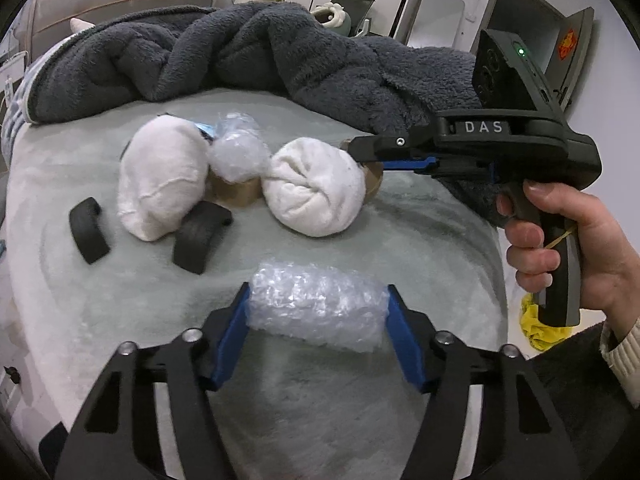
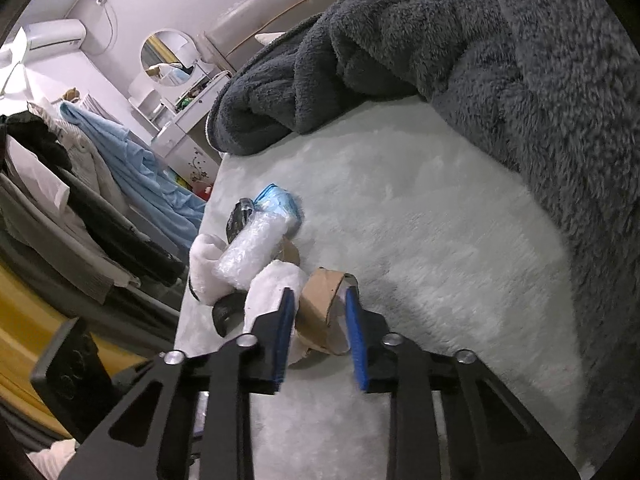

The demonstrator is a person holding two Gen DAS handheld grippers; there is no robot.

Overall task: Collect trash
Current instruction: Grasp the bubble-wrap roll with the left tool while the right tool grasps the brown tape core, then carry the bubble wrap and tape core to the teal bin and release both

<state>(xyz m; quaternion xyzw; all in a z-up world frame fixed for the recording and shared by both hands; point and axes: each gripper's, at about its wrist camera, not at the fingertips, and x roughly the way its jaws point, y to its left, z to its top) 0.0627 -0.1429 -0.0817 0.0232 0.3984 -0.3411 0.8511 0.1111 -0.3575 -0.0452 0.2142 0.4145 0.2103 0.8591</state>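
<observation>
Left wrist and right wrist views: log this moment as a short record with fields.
surface: pale fluffy bed cover
left gripper: pads against both ends of clear bubble-wrap roll
right gripper: jaws astride brown cardboard tape core, grip not confirmed
nearby pile: two white rolled cloth bundles, second bubble-wrap wad, two curved black foam pieces
background: dark grey fleece blanket

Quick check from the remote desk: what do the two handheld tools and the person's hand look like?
The left tool has black perforated linkage arms with silver pivot bolts and blue pads on its fingers. The right tool looks the same; from the left wrist view its black body carries white "DAS" lettering, a green light, and a grey-black pistol grip. The bare right hand wears a cream knit cuff.
</observation>
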